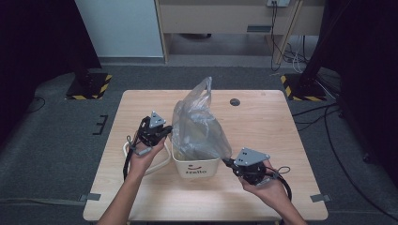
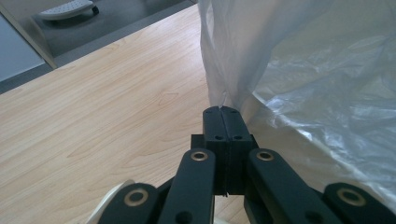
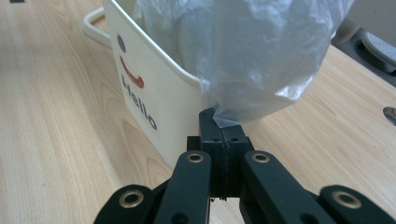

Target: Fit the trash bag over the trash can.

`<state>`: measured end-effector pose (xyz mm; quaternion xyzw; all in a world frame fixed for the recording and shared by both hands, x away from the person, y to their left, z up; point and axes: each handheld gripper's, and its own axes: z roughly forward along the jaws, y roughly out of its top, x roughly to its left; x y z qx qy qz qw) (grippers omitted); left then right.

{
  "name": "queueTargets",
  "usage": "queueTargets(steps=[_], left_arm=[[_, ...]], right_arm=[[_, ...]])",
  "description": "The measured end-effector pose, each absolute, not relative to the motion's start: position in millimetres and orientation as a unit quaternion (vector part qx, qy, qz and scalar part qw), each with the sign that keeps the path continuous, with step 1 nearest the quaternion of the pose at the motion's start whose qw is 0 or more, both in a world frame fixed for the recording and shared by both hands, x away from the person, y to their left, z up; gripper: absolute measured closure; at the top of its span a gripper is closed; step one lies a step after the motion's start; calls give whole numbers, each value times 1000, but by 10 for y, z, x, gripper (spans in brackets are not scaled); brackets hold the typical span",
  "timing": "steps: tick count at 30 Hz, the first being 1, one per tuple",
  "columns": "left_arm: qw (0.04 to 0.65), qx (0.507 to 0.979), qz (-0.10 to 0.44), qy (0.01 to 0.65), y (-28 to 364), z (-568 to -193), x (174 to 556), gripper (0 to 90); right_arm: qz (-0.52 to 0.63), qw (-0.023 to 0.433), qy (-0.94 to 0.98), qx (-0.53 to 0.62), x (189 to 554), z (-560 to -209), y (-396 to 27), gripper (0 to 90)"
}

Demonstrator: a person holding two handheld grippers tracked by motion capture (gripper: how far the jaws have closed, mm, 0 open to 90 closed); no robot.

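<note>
Clear plastic bag (image 1: 199, 126): stands in the cream "Hello" bin (image 1: 195, 166) at mid-table (image 1: 263, 117). Left gripper (image 2: 220, 110): jaws pinched on the bag's edge. Right gripper (image 3: 219, 122): jaws pressed together on the bag's lower edge, beside the bin.

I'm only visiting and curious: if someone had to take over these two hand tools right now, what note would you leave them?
Left gripper: jaws shut, pinching the edge of the plastic bag at the bin's left side.
Right gripper: jaws shut on the bag's edge at the bin's right front corner.
Things: the white bin marked "Hello" stands mid-table; the bag sits in it, its top standing tall and loose above the rim.
Done: bag is in the bin, both sides gripped.
Left, most likely: spread the bag's mouth and fold it down over the rim all round, then let go.
</note>
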<state>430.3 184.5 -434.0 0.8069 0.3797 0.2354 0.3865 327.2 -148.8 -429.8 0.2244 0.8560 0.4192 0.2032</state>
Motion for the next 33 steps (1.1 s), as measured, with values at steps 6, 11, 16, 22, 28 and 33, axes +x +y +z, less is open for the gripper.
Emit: queueTargets(steps=[6,11,16,22,28,33], left_arm=[[393,804,236,380,1794,-4370,4301,900],[397,800,234,383,1769,-4398,4292,900],[401,801,229,381,1738,-4422,4273,900],[403,808,221,368,1631,-4440,4246,900],[408,799,211,388,1614,-4456,4312,900],[416,795,193,398,1617,-4500,4374,900]], right_arm=[[418,202,856,229,3295,-4352,-1468,900],[417,207,854,232,3316,-4363,-1448,900],[417,209,852,236,3316,-4374,-1481,900],[413,216,850,243,3305,-4373,-1589,900],[414,215,851,240,3264,-4397,-1654,900],[409,216,855,236,3262,-4446,-1658,900]])
